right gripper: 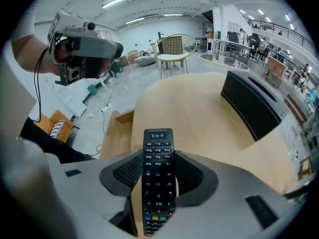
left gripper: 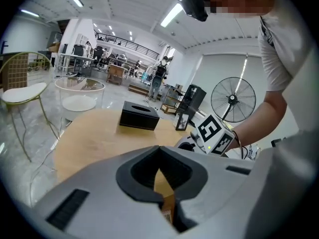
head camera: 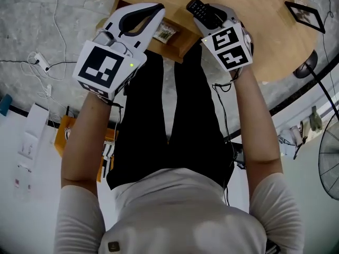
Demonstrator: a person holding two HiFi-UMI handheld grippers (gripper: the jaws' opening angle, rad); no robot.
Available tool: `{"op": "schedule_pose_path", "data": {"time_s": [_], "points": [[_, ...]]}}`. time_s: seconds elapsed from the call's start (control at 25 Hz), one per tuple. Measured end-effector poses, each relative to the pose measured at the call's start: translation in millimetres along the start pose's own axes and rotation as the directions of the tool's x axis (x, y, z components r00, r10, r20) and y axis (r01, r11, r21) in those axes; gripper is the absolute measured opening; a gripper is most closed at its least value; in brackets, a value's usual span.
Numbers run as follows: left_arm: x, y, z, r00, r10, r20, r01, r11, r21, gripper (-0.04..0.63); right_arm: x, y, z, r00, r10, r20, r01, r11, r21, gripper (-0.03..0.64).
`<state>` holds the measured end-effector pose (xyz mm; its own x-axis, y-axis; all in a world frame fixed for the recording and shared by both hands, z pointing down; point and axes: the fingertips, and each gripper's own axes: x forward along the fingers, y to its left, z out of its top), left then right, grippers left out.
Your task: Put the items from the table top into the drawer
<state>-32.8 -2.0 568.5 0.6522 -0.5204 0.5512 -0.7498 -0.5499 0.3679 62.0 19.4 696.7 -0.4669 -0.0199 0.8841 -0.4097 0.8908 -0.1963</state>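
Observation:
A black remote control point(right gripper: 158, 178) is clamped lengthwise between the pads of my right gripper point(right gripper: 158, 158), its button face toward the camera. In the head view the right gripper point(head camera: 212, 16) holds the remote point(head camera: 200, 7) over the near edge of the round wooden table point(head camera: 249, 30). My left gripper point(head camera: 158, 9) hovers beside it above the open wooden drawer point(head camera: 183, 49), where a small box with a barcode label point(head camera: 166, 33) lies. The left gripper point(left gripper: 159, 148) has its tips together and nothing between them. The labelled box point(left gripper: 168, 214) shows below them.
A black tissue box point(left gripper: 139, 116) and a small picture frame point(head camera: 304, 15) stand on the table. A standing fan point(left gripper: 233, 99) is at the right. An orange crate point(head camera: 66, 136) and cables point(head camera: 39, 67) lie on the floor at the left. A wire chair point(right gripper: 172, 49) stands beyond the table.

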Motion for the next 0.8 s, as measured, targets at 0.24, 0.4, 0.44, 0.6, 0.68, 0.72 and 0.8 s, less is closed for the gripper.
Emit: {"op": "schedule_pose_path", "data": {"time_s": [0.24,0.4,0.44,0.6,0.68,0.72,0.8], "points": [[-45,23,-30,0.998,0.053,0.026,-0.051,0.996,-0.068,0.009,31,59,28,0.999,0.050,-0.011,-0.050,0.998,-0.024,0.207],[-72,36,-55,0.995,0.092,0.034,-0.087,0.989,-0.116,0.009,48,92,45,0.996,0.086,-0.029,-0.088,0.994,-0.060,0.207],[-77,40,-60,0.994,0.101,0.036,-0.095,0.987,-0.127,0.009,52,98,49,0.995,0.091,-0.033,-0.093,0.993,-0.067,0.207],[-94,51,-75,0.990,0.132,0.044,-0.123,0.979,-0.163,0.009,67,119,58,0.993,0.110,-0.047,-0.114,0.989,-0.091,0.207],[-99,55,-78,0.987,0.150,0.054,-0.138,0.973,-0.184,0.009,75,125,56,0.991,0.115,-0.064,-0.121,0.987,-0.107,0.207],[-101,58,-80,0.986,0.158,0.060,-0.144,0.971,-0.193,0.009,79,126,54,0.991,0.112,-0.074,-0.120,0.986,-0.113,0.207],[-104,63,-84,0.983,0.170,0.065,-0.154,0.967,-0.204,0.009,86,127,51,0.991,0.101,-0.091,-0.111,0.986,-0.121,0.207]]}}
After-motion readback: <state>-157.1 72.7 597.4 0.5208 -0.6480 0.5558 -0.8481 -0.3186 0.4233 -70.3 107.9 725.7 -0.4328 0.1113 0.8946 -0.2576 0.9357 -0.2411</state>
